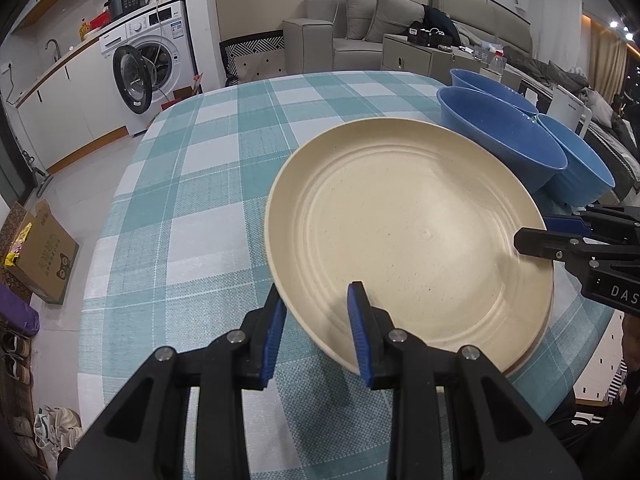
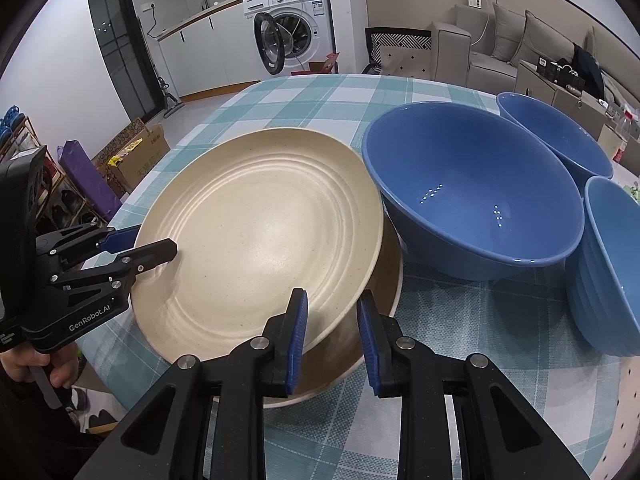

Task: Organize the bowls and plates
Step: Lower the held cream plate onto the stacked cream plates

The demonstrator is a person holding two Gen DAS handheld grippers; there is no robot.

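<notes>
- Left gripper (image 1: 318, 312) is clamped on the near-left rim of the cream plate (image 1: 408, 232), one pad over the rim, one under.
- The plate sits tilted above a second plate (image 2: 360, 344), which lies flat on the checked tablecloth (image 1: 192, 184).
- Right gripper (image 2: 332, 320) pinches the opposite rim; both grippers share the load.
- Three blue bowls (image 2: 472, 192) crowd the plate's right edge, so I'd say clearance there decides the next move.
</notes>
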